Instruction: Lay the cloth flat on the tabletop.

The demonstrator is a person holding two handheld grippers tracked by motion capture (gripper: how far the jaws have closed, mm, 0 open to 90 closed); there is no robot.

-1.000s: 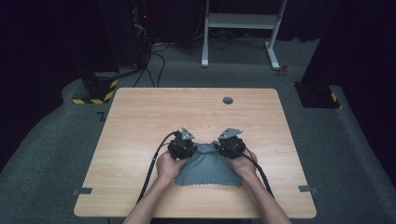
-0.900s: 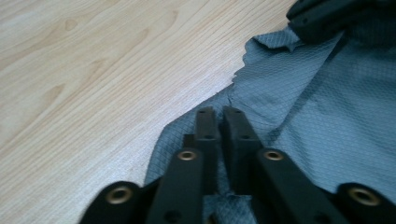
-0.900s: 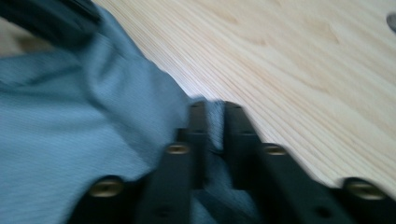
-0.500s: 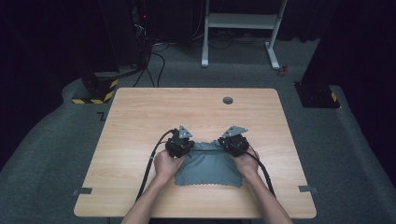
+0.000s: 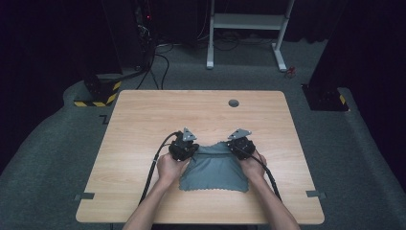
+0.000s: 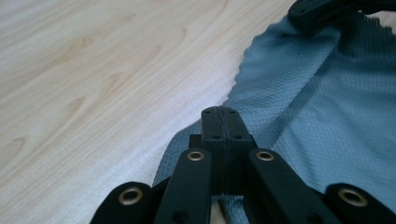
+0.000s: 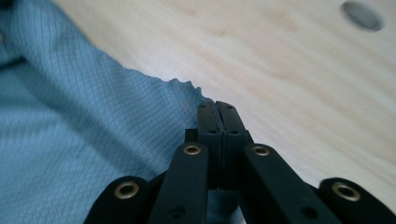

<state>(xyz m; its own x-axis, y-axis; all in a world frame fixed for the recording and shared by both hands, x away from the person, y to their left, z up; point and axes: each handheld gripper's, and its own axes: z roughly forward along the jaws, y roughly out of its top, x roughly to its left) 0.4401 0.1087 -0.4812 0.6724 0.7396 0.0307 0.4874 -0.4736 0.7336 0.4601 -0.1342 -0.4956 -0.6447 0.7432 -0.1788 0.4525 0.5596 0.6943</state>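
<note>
A grey-blue cloth [image 5: 213,171] lies on the wooden table [image 5: 143,124] near its front edge. My left gripper [image 5: 184,146] sits at the cloth's far left corner, my right gripper [image 5: 239,140] at its far right corner. In the left gripper view the jaws [image 6: 222,114] are shut with the cloth [image 6: 317,93] pinched between them. In the right gripper view the jaws [image 7: 215,109] have just closed on the cloth's [image 7: 70,116] scalloped corner. The far edge sags between the two grippers.
A round cable hole [image 5: 233,102] lies in the table beyond the grippers. Bare wood stretches to the left, right and far side of the cloth. Past the table, a white desk frame [image 5: 246,28] and cables sit on the dark floor.
Both hands have stayed almost in place at the cloth's far corners. The far edge between the grippers looks slightly more gathered than before.
</note>
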